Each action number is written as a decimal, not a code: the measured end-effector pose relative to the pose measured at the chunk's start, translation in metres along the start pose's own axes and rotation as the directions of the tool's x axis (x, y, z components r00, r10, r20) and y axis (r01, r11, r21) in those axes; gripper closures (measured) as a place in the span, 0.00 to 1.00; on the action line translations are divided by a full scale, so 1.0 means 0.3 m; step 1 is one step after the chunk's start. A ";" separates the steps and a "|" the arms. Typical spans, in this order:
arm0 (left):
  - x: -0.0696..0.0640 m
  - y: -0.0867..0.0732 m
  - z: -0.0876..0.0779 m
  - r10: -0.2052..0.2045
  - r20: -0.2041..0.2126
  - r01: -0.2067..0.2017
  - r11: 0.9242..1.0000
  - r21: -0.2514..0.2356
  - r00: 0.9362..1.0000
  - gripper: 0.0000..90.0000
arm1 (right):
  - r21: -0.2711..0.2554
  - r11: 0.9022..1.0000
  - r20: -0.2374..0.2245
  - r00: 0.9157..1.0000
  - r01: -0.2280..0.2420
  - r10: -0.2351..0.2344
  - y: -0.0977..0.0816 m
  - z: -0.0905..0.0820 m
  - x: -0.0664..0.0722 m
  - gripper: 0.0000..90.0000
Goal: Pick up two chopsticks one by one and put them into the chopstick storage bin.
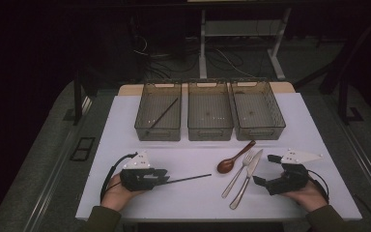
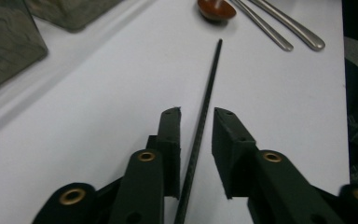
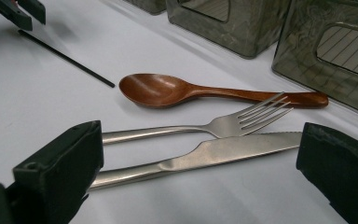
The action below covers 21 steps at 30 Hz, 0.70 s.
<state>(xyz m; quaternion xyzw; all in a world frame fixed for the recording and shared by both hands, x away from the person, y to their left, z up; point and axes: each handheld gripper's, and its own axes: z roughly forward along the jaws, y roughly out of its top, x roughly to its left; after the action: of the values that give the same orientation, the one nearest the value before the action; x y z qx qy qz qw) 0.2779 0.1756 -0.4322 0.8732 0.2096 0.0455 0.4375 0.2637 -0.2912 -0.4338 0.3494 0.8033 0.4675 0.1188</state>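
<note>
On the white table (image 1: 125, 125), the left gripper (image 2: 196, 122) has its fingers narrowly apart around a black chopstick (image 2: 209, 88) that lies flat between them, one finger touching or nearly touching it. The right gripper (image 3: 200, 163) rests with fingers wide apart over a metal fork (image 3: 223, 123) and knife (image 3: 214, 154), beside a wooden spoon (image 3: 168, 91).

L gripper (image 1: 166, 180) lies low, pointing right, jaws narrowed w/ small gaps. R gripper (image 1: 265, 169) points left, jaws spread wide.
</note>
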 end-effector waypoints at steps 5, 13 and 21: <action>0.009 -0.015 0.015 -0.007 0.011 0.006 0.999 0.036 1.000 0.86 | 0.000 1.000 0.001 1.000 0.002 -0.002 0.000 0.001 0.000 0.00; 0.012 -0.024 0.039 0.015 0.019 -0.016 0.996 0.085 1.000 0.89 | 0.001 1.000 0.000 1.000 0.000 0.000 0.000 0.000 0.000 0.00; 0.019 -0.032 0.052 0.020 0.023 -0.022 0.994 0.103 1.000 0.90 | 0.001 1.000 0.000 1.000 -0.002 0.002 0.000 -0.001 0.001 0.00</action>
<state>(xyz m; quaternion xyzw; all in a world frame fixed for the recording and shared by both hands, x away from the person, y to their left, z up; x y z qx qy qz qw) 0.2840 0.1715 -0.4499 0.8972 0.1978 0.0296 0.3938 0.2633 -0.2914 -0.4335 0.3503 0.8030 0.4673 0.1184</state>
